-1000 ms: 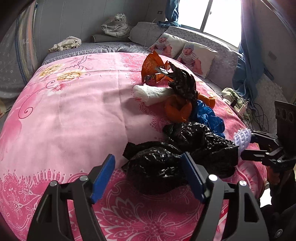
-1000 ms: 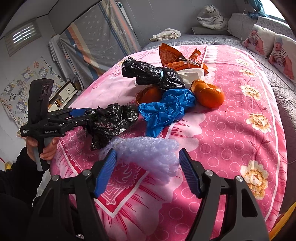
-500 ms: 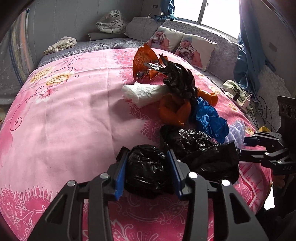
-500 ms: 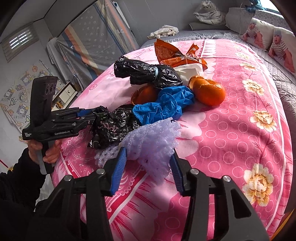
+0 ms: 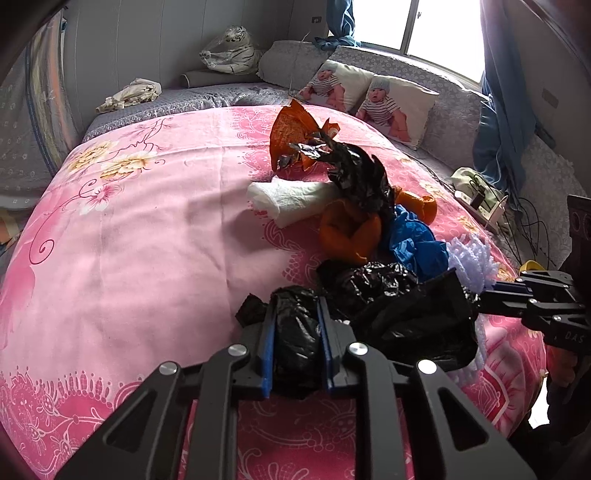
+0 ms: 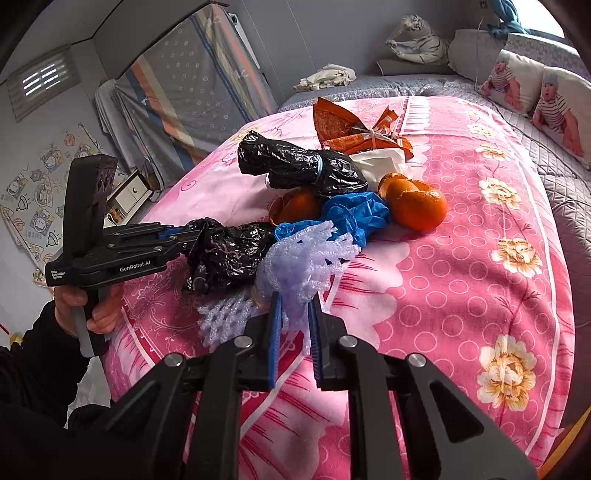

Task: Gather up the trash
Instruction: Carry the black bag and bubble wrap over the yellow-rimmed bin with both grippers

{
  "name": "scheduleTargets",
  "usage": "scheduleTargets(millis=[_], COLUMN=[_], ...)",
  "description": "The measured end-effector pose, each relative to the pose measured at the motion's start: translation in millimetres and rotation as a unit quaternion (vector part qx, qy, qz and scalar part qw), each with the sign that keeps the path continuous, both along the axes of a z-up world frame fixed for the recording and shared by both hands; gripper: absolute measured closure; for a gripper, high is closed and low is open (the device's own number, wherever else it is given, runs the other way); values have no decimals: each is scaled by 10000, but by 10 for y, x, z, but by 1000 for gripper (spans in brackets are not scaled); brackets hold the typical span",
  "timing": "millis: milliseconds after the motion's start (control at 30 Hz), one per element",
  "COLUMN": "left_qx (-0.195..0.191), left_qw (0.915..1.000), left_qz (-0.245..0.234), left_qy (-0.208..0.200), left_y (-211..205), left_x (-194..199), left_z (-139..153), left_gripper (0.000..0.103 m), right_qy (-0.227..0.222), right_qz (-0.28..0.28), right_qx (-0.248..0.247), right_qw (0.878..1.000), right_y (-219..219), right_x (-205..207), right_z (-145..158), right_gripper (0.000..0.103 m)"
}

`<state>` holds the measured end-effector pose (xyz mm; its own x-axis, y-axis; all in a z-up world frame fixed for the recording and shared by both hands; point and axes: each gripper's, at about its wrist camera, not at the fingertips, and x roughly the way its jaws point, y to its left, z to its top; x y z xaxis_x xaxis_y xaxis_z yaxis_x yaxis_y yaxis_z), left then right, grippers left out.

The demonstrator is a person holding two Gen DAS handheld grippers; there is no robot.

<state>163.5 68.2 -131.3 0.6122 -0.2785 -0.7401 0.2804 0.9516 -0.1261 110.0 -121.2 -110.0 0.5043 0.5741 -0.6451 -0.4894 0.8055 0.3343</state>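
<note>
Both jaws clamped: left gripper on black bag, right gripper on foam net.

Trash heap on bed; pillows behind; bag nearest.

The left wrist view looks low and close across the bed toward the window. The right wrist view faces crosswise toward the wall hanging. Both share the trash pile and the pillows.
</note>
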Motion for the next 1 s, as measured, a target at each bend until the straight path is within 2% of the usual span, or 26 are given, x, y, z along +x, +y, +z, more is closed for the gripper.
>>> scheduleTargets(millis=[433,500,700,1000], left_qx=[-369,-423,-491,-621], left_qw=[9976,9967,9946,9934], left_qz=[402,481,485,385], left_qy=[-429,-507,-779,-880], left_y=[289,311,238,99], left_x=[-301,-370,-576,-662], left_z=[345,414,617,759], left_gripper=[86,86,86,86], right_qy=[-393,-476,-692,-817], right_qz=[-405,-491,-774,-920], right_qx=[270,290,335,341], right_qw=[9980,9972,9940,9918], right_y=[-413,-484,-702,-800], right_x=[-240,-291,-413,-501], right_z=[333,394,538,614], right_gripper=[91,96,96,97])
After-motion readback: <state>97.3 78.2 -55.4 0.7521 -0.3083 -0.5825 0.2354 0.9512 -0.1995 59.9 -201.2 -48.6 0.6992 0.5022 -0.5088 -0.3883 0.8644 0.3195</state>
